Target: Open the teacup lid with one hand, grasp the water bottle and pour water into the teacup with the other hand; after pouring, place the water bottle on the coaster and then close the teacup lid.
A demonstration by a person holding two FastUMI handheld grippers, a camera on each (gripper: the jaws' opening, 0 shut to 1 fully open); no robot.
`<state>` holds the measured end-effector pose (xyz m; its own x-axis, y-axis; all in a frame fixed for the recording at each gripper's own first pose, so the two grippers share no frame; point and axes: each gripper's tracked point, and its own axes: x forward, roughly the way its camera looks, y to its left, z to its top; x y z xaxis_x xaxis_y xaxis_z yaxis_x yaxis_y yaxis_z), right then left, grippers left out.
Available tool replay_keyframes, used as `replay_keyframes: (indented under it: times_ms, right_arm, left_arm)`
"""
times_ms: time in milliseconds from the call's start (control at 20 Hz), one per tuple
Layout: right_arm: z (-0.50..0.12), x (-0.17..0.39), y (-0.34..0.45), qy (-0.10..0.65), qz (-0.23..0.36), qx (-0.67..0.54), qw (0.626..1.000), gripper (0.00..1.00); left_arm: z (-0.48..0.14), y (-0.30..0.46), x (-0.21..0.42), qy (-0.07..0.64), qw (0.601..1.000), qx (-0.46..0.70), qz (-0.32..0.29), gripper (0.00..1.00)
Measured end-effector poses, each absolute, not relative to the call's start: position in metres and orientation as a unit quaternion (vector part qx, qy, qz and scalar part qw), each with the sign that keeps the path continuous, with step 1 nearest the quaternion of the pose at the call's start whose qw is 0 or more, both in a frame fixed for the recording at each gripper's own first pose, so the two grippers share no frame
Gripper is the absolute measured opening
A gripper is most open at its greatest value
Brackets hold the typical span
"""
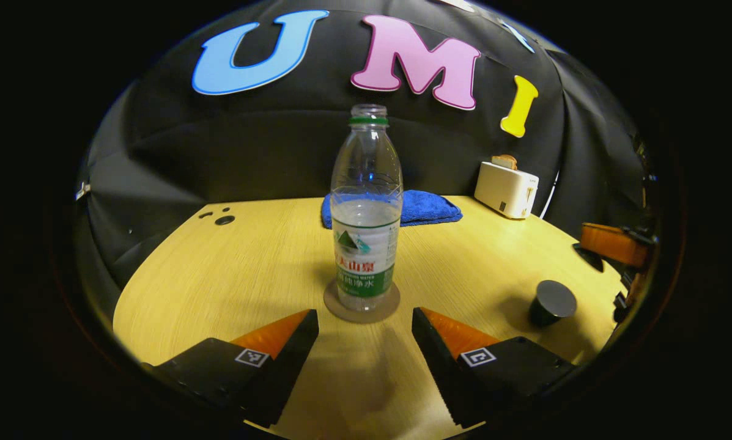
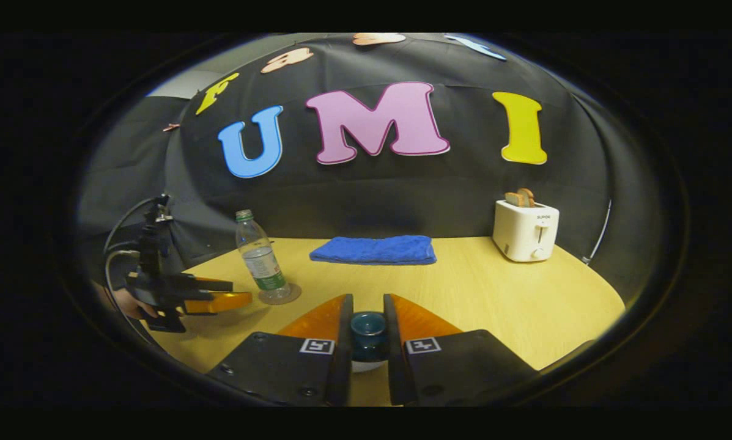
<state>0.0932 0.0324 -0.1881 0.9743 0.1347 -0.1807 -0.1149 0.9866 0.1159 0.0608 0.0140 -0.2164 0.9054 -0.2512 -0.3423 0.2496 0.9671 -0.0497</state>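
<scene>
my left tongs (image 1: 364, 333) gaped wide, holding nothing, just short of the water bottle (image 1: 366, 211) upright on its coaster (image 1: 361, 304). my right tongs (image 2: 367, 327) pinched the teacup lid (image 2: 368, 324), right of the bottle on the desk (image 1: 231, 275).

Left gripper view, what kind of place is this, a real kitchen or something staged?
Most likely a staged recording booth, not a kitchen: a black cloth wall backs one wooden table set with props, a toaster, a folded blue towel and a water bottle.
</scene>
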Motion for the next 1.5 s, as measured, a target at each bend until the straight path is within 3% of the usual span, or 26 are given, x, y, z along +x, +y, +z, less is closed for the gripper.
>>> replay_keyframes:
  times_ms: [200,500,550,600,650,750,800,950,1200,1350,1500]
  right_arm:
    - [-0.223,0.095,0.049,0.113,0.077,0.042,0.99,0.28]
    - [-0.246,0.1,0.056,0.135,0.082,0.043,0.986,0.28]
    - [-0.245,0.098,0.054,0.134,0.08,0.037,0.987,0.22]
    - [-0.244,0.098,0.055,0.134,0.082,0.033,0.987,0.34]
    - [-0.245,0.096,0.055,0.135,0.084,0.032,0.987,0.25]
    - [-0.244,0.092,0.053,0.141,0.085,0.042,0.985,0.4]
    - [-0.24,0.091,0.053,0.141,0.087,0.047,0.985,0.36]
    - [-0.214,0.086,0.048,0.14,0.09,0.059,0.984,0.94]
    - [-0.106,0.06,0.015,0.102,0.066,0.028,0.992,0.99]
    - [-0.041,0.043,-0.008,0.067,0.047,-0.028,0.996,0.99]
    - [0.013,0.02,-0.019,0.043,0.026,0.009,0.999,0.99]
  left_arm:
    - [-0.195,0.026,0.018,0.171,0.979,-0.019,-0.113,0.98]
    - [-0.16,0.033,0.012,0.146,0.984,-0.039,-0.094,0.96]
    - [-0.152,0.029,0.012,0.139,0.984,-0.048,-0.097,0.96]
    - [-0.148,0.026,0.012,0.136,0.984,-0.053,-0.101,0.96]
    - [-0.146,0.024,0.013,0.133,0.984,-0.052,-0.104,0.96]
    - [-0.137,0.019,0.012,0.127,0.985,-0.042,-0.111,0.96]
    - [-0.133,0.017,0.012,0.124,0.985,-0.041,-0.112,0.96]
    - [-0.111,0.017,0.005,0.111,0.988,-0.041,-0.099,0.96]
    - [-0.018,0.018,-0.026,0.047,0.999,0.009,-0.015,0.96]
    - [0.033,-0.005,-0.055,0.011,1.0,0.028,-0.005,0.96]
    - [0.066,-0.028,-0.086,-0.01,1.0,0.022,-0.002,0.95]
